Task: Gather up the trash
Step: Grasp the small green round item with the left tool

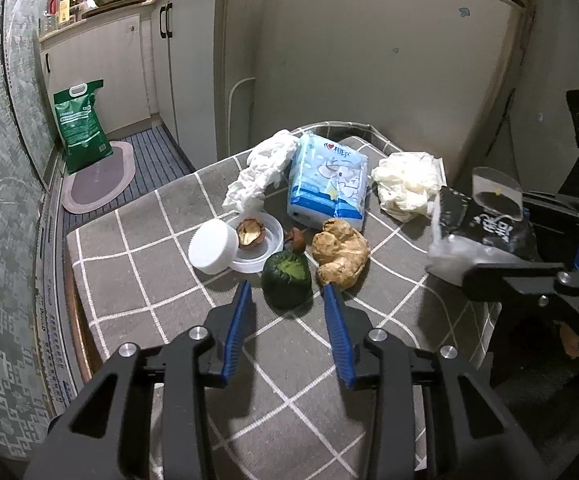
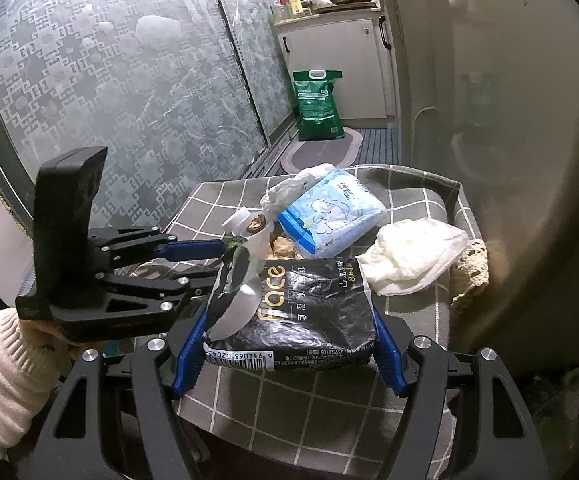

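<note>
My left gripper (image 1: 287,290) is open, its blue fingers on either side of a dark green vegetable stub (image 1: 286,278) on the checked tablecloth (image 1: 141,272). Beyond it lie a ginger root (image 1: 341,256), a small brown scrap (image 1: 295,239), a white lid (image 1: 212,249) and clear dish (image 1: 267,248) with a dried peel (image 1: 250,232). My right gripper (image 2: 289,340) is shut on a black tissue pack (image 2: 309,312), held above the table's near edge; the pack also shows in the left wrist view (image 1: 485,236). Crumpled white tissues (image 1: 407,186) (image 1: 265,166) lie at the back.
A blue tissue pack (image 1: 329,180) lies at the table's back centre. A beige cabinet wall (image 1: 369,60) stands right behind the table. A green bag (image 1: 81,124) and oval mat (image 1: 99,178) are on the floor to the left, beside patterned glass doors (image 2: 109,100).
</note>
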